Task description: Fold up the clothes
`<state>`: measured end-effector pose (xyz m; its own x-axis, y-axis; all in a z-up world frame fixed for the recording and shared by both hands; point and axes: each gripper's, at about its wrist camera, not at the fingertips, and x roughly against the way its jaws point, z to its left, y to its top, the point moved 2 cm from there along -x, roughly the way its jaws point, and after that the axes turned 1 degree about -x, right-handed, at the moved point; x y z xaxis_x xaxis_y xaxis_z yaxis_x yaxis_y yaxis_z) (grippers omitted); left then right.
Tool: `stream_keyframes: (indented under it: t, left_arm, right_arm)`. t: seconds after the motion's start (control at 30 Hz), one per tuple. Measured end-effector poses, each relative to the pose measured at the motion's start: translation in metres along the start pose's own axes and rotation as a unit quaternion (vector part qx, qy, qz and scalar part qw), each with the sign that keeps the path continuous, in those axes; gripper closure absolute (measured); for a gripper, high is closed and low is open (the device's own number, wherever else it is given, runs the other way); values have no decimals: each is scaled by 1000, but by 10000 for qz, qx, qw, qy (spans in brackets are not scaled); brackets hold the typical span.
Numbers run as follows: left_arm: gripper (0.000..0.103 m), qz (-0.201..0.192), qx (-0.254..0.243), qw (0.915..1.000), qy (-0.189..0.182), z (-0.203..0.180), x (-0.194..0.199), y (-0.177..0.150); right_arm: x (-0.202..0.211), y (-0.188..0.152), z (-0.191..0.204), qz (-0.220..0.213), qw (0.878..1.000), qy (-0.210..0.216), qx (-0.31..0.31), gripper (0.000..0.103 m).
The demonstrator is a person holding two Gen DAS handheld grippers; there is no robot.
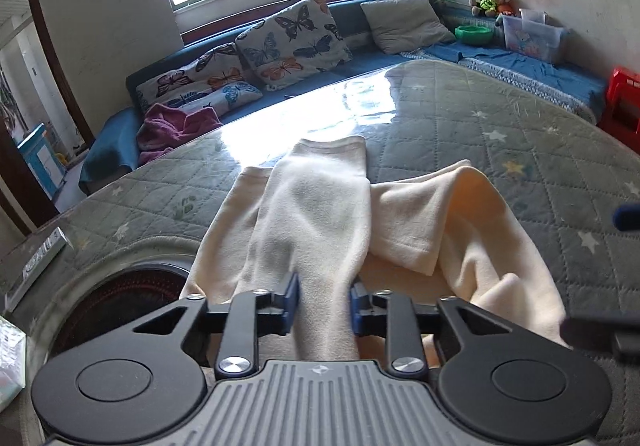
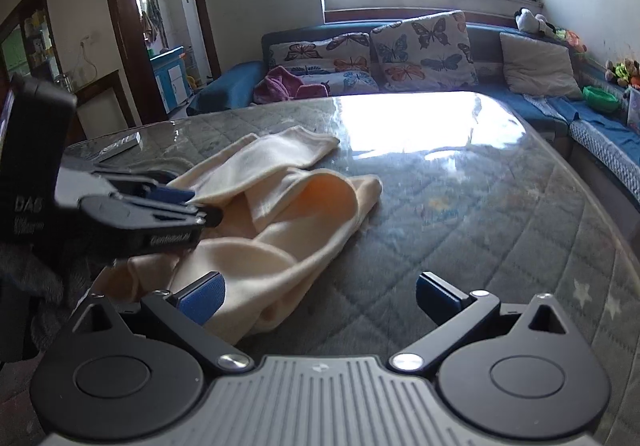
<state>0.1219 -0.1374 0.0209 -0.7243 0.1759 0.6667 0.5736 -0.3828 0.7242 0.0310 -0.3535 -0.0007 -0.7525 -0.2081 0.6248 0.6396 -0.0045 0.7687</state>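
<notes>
A cream garment [image 1: 328, 206] lies bunched on the quilted grey table [image 1: 500, 134]. My left gripper [image 1: 324, 300] is shut on a fold of the garment, which runs up between its blue pads and stretches away over the table. In the right wrist view the same garment [image 2: 288, 214] lies left of centre, with the left gripper [image 2: 200, 206] gripping its near-left part. My right gripper [image 2: 320, 296] is open and empty, low over the table at the garment's near edge; its left pad [image 2: 204, 296] is over the cloth.
A blue corner sofa [image 2: 520, 94] with butterfly cushions [image 2: 424, 46] and a purple cloth [image 2: 280, 84] stands behind the table. A round dark opening [image 1: 120, 306] sits at the table's near left. A small box [image 2: 120, 144] lies at the far-left edge. A red stool [image 1: 624, 106] stands at right.
</notes>
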Motion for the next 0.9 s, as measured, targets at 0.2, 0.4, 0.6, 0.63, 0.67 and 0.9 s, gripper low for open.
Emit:
stream_keyframes:
  t: [0.2,0.4,0.6,0.63,0.67,0.9]
  left_arm:
    - [91,-202,383,9990,-75,25,15,2]
    - [89,-217,566,9980,-198,39,19,2]
    - [79,-273,138,9994,-177,24,15,5]
    - [76,-292,53,9994,-166,21,13,5]
    - [74,-312,-32,9994,-156,17,12,6]
    - [92,-298,277,9990,-179,31,8,6]
  right_arm:
    - [-30,31,-5,-2,9999,66,158,18]
    - [-70,42,-5,198,9987,-50,464,38]
    - [-88,45,0,307,9973,25,662,62]
    - [-88,45,2,298,9971,45,703,68]
    - [-88,45,4,289,9968,65,739,72]
    - [-72,49,-7,103,9985,-46,533,99]
